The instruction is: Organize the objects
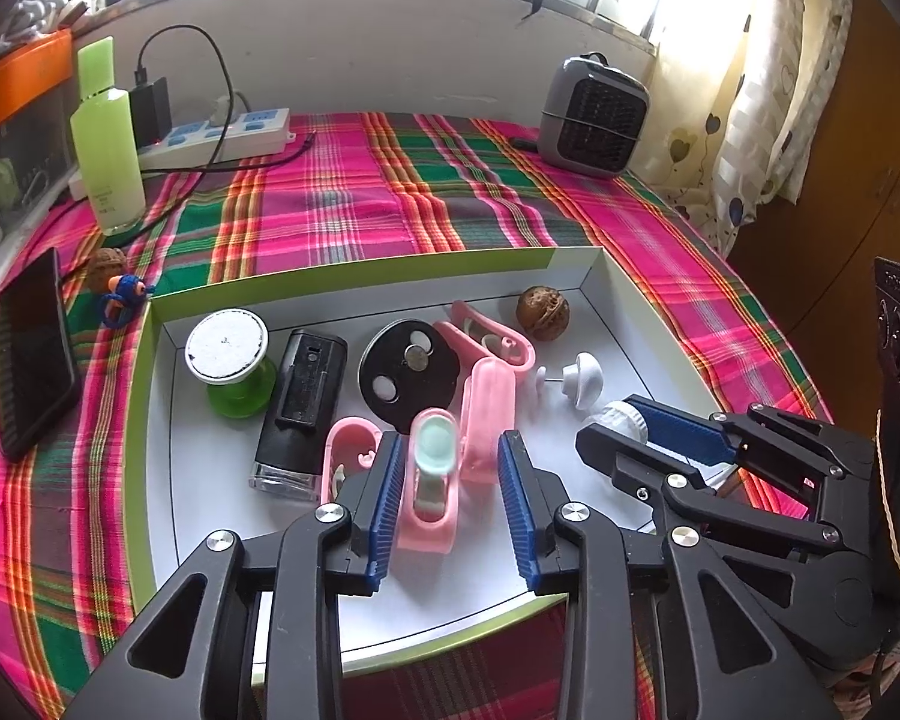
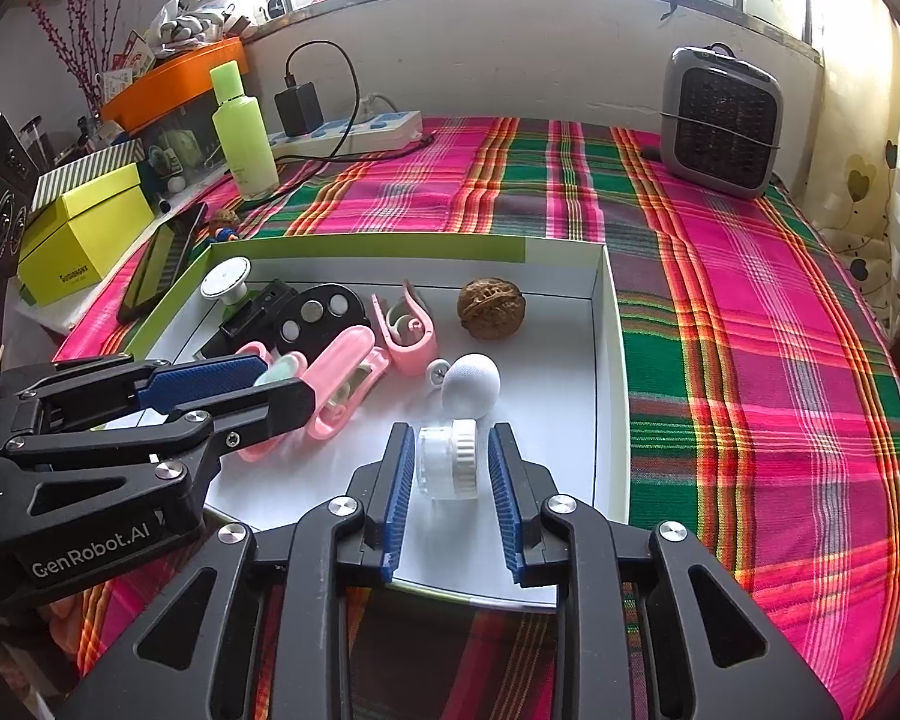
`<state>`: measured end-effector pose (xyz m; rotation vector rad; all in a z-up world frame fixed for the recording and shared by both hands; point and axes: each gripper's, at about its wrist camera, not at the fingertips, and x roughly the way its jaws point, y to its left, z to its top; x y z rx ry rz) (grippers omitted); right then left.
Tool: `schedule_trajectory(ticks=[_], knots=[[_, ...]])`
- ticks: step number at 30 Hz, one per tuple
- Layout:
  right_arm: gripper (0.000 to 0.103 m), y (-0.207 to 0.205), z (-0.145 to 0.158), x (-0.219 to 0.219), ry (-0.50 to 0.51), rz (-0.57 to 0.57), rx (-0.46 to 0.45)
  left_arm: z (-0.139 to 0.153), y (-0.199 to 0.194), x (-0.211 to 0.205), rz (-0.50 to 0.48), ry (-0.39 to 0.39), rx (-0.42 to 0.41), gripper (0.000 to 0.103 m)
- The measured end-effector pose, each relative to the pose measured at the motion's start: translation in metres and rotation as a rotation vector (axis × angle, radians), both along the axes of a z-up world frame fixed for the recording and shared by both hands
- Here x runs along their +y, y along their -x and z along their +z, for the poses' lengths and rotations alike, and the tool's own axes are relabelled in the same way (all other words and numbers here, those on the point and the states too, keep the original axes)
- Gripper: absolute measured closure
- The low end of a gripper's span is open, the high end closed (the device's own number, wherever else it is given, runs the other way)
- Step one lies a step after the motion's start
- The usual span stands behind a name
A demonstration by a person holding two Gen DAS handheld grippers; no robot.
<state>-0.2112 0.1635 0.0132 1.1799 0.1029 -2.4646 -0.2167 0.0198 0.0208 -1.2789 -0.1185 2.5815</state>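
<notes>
A shallow white tray with a green rim (image 1: 354, 276) (image 2: 606, 324) lies on the plaid cloth and holds several small items. My left gripper (image 1: 453, 450) is open, its fingers on either side of a pink holder with a mint cap (image 1: 432, 480) without touching it. My right gripper (image 2: 447, 444) is open around a small clear jar with a white lid (image 2: 447, 459) that lies on its side. The jar also shows in the left wrist view (image 1: 618, 417). The left gripper also shows in the right wrist view (image 2: 270, 384).
The tray also holds a walnut (image 2: 491, 307), a white knob (image 2: 471, 384), pink clips (image 2: 408, 324), a black disc (image 1: 408, 372), a black box (image 1: 303, 396) and a green spool (image 1: 234, 366). Outside lie a phone (image 1: 33, 354), a green bottle (image 1: 108, 138), a power strip (image 1: 222, 135) and a heater (image 2: 720, 120).
</notes>
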Motion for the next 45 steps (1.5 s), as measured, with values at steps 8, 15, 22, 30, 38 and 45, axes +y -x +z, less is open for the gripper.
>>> schedule_trajectory(ticks=[8,15,22,30,38,45], knots=[[0.074,-0.001,0.001,0.002,0.002,-0.008,0.002,0.001,-0.001,0.000,0.001,0.000,0.001,0.070],[0.073,-0.005,0.004,0.003,0.006,-0.011,0.009,0.006,-0.007,0.001,0.007,0.010,0.015,0.067],[0.073,-0.012,0.011,0.003,0.007,-0.021,0.031,0.016,-0.017,0.000,0.016,0.022,0.044,0.065],[0.073,-0.025,0.021,0.004,0.011,-0.018,0.059,0.026,-0.033,-0.003,0.038,0.029,0.073,0.065],[0.073,-0.044,0.028,0.005,0.017,-0.020,0.085,0.034,-0.057,-0.004,0.088,0.077,0.121,0.065],[0.073,-0.066,0.032,0.002,0.000,-0.006,0.110,0.032,-0.081,-0.004,0.120,0.101,0.129,0.064]])
